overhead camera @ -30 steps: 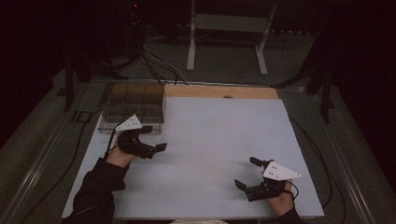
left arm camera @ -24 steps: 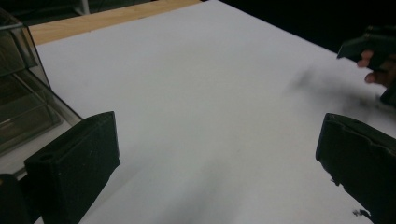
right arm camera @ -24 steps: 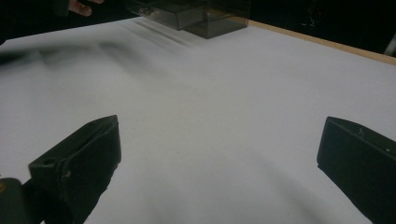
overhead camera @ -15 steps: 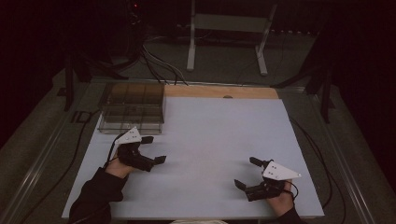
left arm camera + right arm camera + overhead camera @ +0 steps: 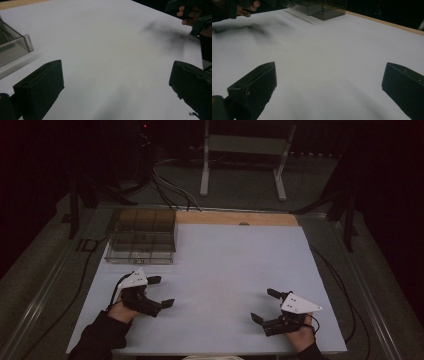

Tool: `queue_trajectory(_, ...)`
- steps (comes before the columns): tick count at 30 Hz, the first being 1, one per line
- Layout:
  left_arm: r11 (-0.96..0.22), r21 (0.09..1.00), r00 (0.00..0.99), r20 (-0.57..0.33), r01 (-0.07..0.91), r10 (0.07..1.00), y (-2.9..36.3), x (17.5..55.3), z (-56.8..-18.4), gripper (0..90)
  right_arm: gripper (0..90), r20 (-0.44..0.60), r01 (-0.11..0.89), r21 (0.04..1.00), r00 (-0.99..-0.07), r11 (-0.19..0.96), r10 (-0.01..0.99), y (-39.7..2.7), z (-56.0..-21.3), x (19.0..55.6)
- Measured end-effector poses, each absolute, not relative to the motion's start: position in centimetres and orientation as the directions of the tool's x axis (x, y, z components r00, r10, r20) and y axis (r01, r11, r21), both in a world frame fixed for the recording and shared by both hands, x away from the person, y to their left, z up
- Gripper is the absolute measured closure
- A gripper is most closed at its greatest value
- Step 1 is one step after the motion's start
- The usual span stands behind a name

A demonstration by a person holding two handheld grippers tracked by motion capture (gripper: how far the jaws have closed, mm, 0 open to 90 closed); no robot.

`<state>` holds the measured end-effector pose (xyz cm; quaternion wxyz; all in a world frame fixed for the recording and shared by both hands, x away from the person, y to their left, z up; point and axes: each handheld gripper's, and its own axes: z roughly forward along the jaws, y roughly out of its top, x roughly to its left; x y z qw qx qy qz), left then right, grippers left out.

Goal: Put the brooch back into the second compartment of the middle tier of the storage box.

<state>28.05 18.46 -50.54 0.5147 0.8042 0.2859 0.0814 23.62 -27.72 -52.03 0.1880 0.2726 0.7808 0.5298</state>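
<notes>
1. My left gripper [image 5: 160,291] has drawn back toward me since a second ago; it was just in front of the clear plastic compartment box [image 5: 142,237] and now sits nearer the table's near edge. My right gripper [image 5: 265,306] has stayed put at the near right.
2. Both pairs of tongs stand wide open with nothing between the jaws; each gripper view looks past its own black jaws onto bare white tabletop [image 5: 235,265].
3. The box sits at the far left corner of the table, its long axis running across the table, left to right.
4. From my left gripper the box lies straight ahead and a touch left, fairly near; its corner [image 5: 17,47] shows at the left of that gripper's view.
5. From my right gripper it is well apart, across the table on a diagonal [image 5: 317,6].
6. I judge the left hand to be the nearer one for any reach back to the box.
</notes>
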Motion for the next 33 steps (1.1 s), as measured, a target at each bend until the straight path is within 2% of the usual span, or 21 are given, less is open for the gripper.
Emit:
queue_trajectory(10, -0.326, 0.870, 0.836, -0.159, 0.371, 0.526, 19.7, 26.3, -52.0, 0.6, 0.0, -0.010, 0.224, 0.930, -0.778, 0.292, 0.628, -27.8, -52.0, 23.6)
queue_trajectory(23, -0.309, 0.869, 0.816, -0.167, 0.387, 0.554, 21.5, 24.5, -52.8, 0.6, 0.0, -0.008, 0.228, 0.927, -0.783, 0.299, 0.622, -27.7, -52.1, 23.7)
queue_trajectory(33, -0.269, 0.876, 0.767, -0.160, 0.400, 0.622, 23.0, 23.8, -53.3, 0.6, 0.0, -0.006, 0.230, 0.926, -0.783, 0.299, 0.622, -27.7, -52.1, 23.7)
